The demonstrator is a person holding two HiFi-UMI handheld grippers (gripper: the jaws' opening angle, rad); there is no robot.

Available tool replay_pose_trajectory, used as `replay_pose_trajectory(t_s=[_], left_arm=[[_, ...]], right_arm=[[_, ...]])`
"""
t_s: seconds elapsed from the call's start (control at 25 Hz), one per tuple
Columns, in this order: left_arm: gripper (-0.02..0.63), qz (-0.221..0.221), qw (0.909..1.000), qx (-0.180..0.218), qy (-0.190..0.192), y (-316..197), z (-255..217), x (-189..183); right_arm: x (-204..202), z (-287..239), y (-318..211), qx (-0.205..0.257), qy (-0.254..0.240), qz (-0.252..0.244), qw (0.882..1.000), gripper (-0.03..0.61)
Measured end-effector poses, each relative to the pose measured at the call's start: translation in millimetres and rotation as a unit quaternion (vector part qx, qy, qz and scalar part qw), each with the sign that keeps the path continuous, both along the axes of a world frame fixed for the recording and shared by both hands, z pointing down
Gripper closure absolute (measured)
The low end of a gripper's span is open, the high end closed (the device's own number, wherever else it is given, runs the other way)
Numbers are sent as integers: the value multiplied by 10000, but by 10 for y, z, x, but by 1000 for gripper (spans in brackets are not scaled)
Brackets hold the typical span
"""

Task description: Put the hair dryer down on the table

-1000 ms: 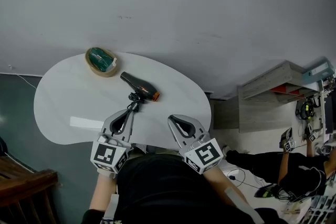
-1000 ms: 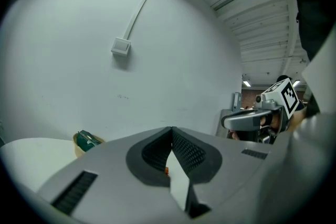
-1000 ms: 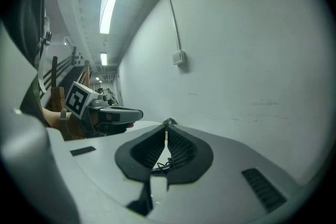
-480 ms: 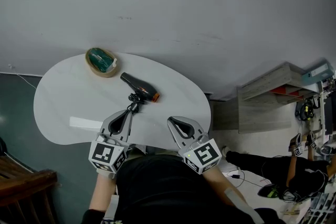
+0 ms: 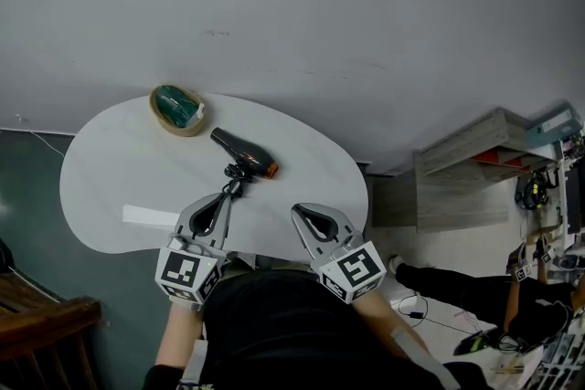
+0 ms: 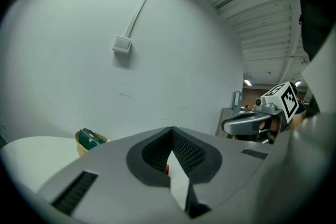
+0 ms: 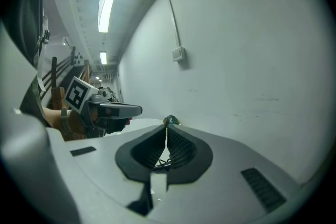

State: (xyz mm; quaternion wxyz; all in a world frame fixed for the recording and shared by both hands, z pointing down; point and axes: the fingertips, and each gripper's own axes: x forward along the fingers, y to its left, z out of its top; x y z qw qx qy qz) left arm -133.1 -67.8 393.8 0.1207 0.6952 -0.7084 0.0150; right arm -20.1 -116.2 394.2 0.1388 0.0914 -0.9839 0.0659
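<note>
A black hair dryer (image 5: 239,152) with an orange nozzle end lies on the white table (image 5: 110,169), its dark cord bundled just in front of it. Neither gripper touches it. My left gripper (image 5: 211,203) hangs shut and empty over the table's near edge, close to the cord. To its right, at the near edge, my right gripper (image 5: 311,216) is shut with nothing in it. In the left gripper view the jaws (image 6: 171,136) meet tip to tip. The right gripper view shows its jaws (image 7: 166,131) closed the same way.
A tan bowl (image 5: 177,108) holding something green stands at the table's far left. A white strip (image 5: 148,216) lies near the left front edge. The grey wall runs behind the table. A shelf unit (image 5: 475,169) stands to the right, and a person sits on the floor at the lower right.
Both grippers and the hair dryer stay where they were. Only the person at the lower right has shifted.
</note>
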Motion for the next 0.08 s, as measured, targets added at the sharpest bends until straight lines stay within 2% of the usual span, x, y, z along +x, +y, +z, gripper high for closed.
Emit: replay_pose_trajectory(t_s=[0.08], left_arm=[[605,11,9999,-34,140,7,-12,13]], right_arm=[[0,-4,-1,27,-5,-6,10000,560]])
